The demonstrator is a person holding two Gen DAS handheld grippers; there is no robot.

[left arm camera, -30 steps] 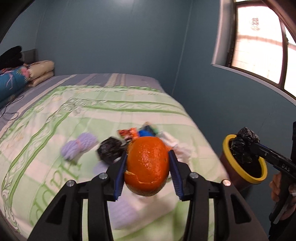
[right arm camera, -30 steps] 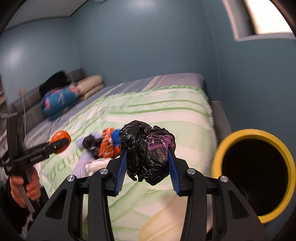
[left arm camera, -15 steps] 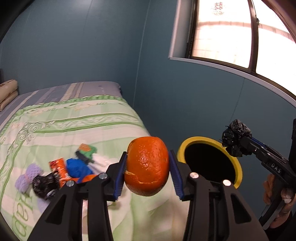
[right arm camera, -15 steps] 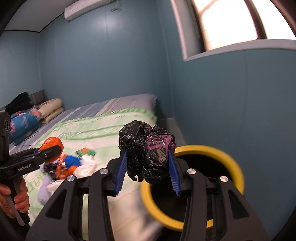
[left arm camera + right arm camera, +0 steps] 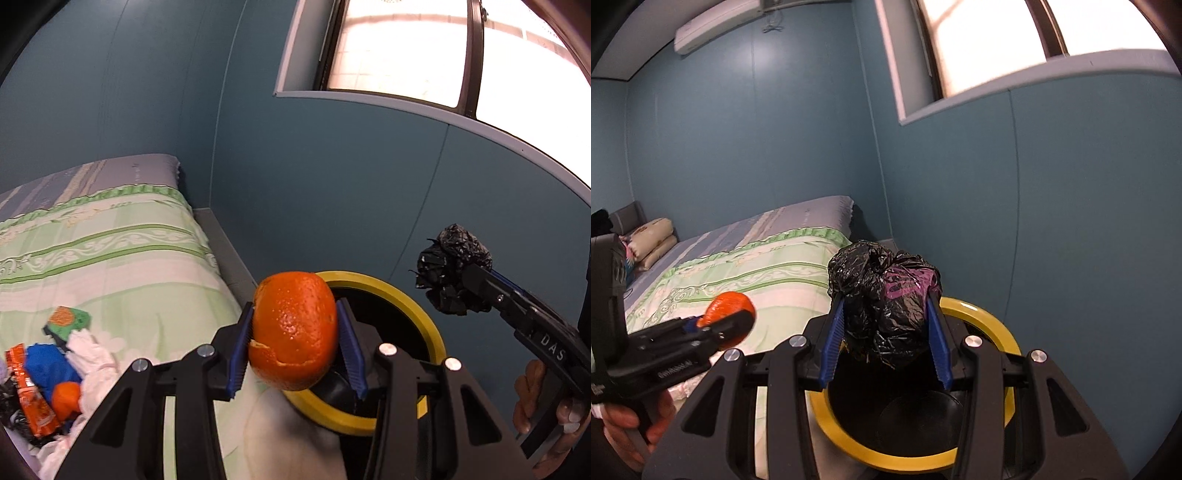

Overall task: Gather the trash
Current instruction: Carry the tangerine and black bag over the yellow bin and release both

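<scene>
An orange peel point(image 5: 293, 334), shaped like a hollow half-shell with a torn lower edge, is clamped between the blue pads of the left claw point(image 5: 294, 341). It is held in front of a round bin with a yellow rim point(image 5: 424, 317) and a dark inside, which stands beside a bed point(image 5: 110, 258) covered by a green patterned quilt. A crumpled black plastic bag point(image 5: 884, 308), showing a purple patch, is gripped by the right claw point(image 5: 885, 339) and is held above the bin's opening point(image 5: 1004, 334). More litter is seen heaped on the quilt at the left: an orange wrapper point(image 5: 29, 398), a blue scrap point(image 5: 51, 363) and white tissue point(image 5: 94, 363). Blue walls and a bright window point(image 5: 443, 48) are seen behind.
</scene>
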